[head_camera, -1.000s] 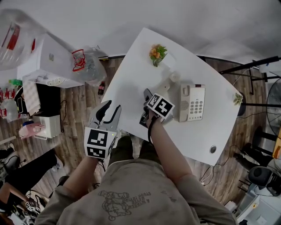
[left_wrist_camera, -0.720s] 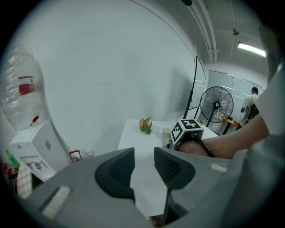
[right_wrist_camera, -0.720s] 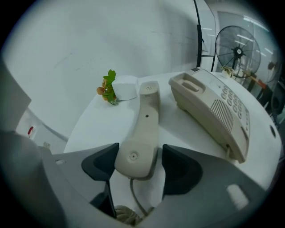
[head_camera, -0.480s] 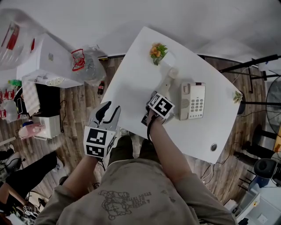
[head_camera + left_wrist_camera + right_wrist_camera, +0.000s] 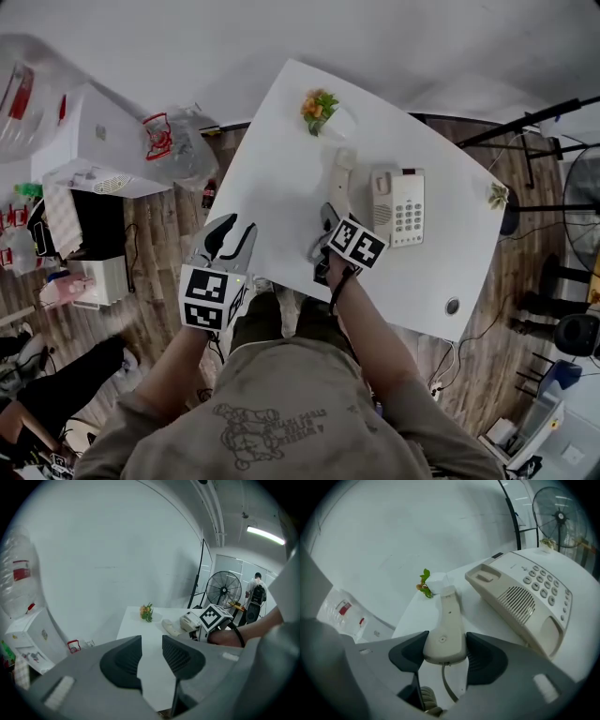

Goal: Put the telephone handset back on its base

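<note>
A beige telephone handset point(image 5: 339, 178) lies left of its beige base point(image 5: 398, 206) on the white table point(image 5: 281, 169). My right gripper point(image 5: 324, 228) is shut on the handset's near end point(image 5: 447, 620). The far end points toward a small plant point(image 5: 424, 585). A coiled cord point(image 5: 426, 698) hangs below the jaws. The base point(image 5: 520, 597), with keypad and speaker grille, sits just to the right with its cradle empty. My left gripper point(image 5: 234, 234) hovers off the table's left edge. It is open point(image 5: 151, 656) and holds nothing.
A small orange-and-green plant point(image 5: 317, 105) stands at the table's far side and another point(image 5: 495, 194) at its right edge. On the floor to the left are a white unit point(image 5: 84, 141), a plastic bag point(image 5: 173, 141) and a bottle point(image 5: 208, 192). A fan point(image 5: 224, 591) stands beyond the table.
The right gripper and the handset now sit a little farther left of the base, and the handset lies straighter along the gripper. The left gripper has stayed in place.
</note>
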Available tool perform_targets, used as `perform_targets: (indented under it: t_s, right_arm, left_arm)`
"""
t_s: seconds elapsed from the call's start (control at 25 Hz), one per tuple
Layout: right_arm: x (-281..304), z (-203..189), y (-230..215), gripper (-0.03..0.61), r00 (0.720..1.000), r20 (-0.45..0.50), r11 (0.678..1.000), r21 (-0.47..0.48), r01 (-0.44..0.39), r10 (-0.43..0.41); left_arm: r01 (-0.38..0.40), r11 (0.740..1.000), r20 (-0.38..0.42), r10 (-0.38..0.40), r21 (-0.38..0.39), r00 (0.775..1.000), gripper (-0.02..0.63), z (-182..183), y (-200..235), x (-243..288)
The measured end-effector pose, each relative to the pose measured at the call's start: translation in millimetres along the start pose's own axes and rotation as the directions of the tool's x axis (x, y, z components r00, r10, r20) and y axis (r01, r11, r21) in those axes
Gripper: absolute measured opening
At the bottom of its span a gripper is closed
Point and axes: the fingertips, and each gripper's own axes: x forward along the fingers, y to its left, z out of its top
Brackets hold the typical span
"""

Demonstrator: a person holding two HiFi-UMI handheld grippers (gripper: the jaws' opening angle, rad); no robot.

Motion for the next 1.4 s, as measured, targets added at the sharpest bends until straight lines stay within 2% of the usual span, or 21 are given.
perform_targets:
  t_s: [0.24, 0.48, 0.64, 0.8, 0.96, 1.08, 1.2, 1.28, 1.4]
  right_arm:
    - [-40, 10, 13, 0.275, 0.98, 0.031, 0.978, 0.068, -0.199, 0.197]
    - [-90, 34, 33, 0.275, 0.931, 0.081, 0.928, 0.087, -0.364, 0.357]
    - [-129, 54, 48, 0.275, 0.885, 0.116, 0.886, 0.059, -0.459, 0.451]
    - [-168, 71, 59, 0.275, 0.842, 0.143, 0.851, -0.002, -0.525, 0.52]
    - [-203, 86, 69, 0.275, 0.805, 0.166, 0.82, -0.047, -0.57, 0.57]
    - [-222, 93, 73, 0.275, 0.775, 0.186, 0.794, -0.056, -0.605, 0.604]
    - [-239, 98, 76, 0.275, 0.73, 0.212, 0.754, -0.051, -0.655, 0.649]
    - [-250, 102, 81, 0.275, 0.703, 0.225, 0.729, -0.055, -0.683, 0.675]
    - [-266, 105, 87, 0.275, 0.658, 0.236, 0.688, -0.074, -0.722, 0.715]
  left_arm:
    - [0.022, 1.0, 0.005, -0.022, 0.0, 1.0, 0.143, 4, -19, 5]
    - [0.055, 0.998, 0.034, -0.054, -0.016, 0.998, 0.143, 17, -37, 5]
    - [0.084, 0.996, 0.077, -0.081, -0.035, 0.994, 0.143, 33, -45, -1]
    - [0.111, 0.994, 0.13, -0.107, -0.022, 0.986, 0.143, 51, -52, -13]
    - [0.168, 0.985, 0.202, -0.158, -0.035, 0.967, 0.143, 72, -62, -25]
    - [0.268, 0.963, 0.254, -0.25, -0.036, 0.934, 0.166, 85, -77, -30]
    - [0.393, 0.919, 0.304, -0.368, -0.023, 0.879, 0.216, 99, -99, -30]
    - [0.484, 0.875, 0.361, -0.444, -0.024, 0.82, 0.237, 115, -115, -32]
    - [0.613, 0.79, 0.434, -0.548, -0.014, 0.715, 0.259, 144, -139, -38]
